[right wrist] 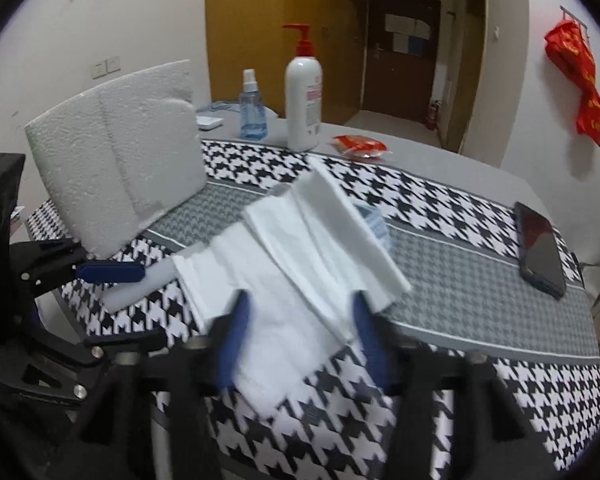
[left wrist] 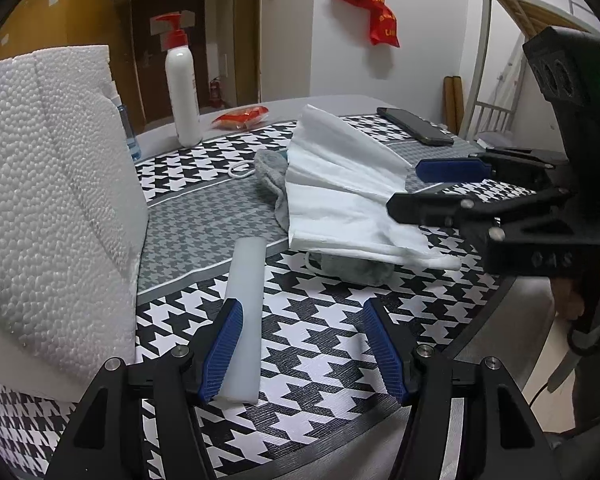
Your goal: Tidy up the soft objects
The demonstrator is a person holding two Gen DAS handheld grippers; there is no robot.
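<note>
Jaws: left gripper (left wrist: pixel 302 344) spread, right gripper (right wrist: pixel 298 340) spread | foam bar (left wrist: pixel 244 320) touching left finger | white cloth (left wrist: pixel 340 200) ahead.

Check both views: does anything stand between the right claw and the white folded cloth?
Nothing visible does. The right claw is open with the white folded cloth directly ahead, reaching between its fingers.

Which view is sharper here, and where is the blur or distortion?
Left wrist view: sharp throughout, the left gripper and houndstooth mat crisp; fisheye bends the foam block at the edge. Right wrist view: motion blur smears the right gripper and white cloth; the far bottle stays fairly clear. Both have dark corner vignetting.
</note>
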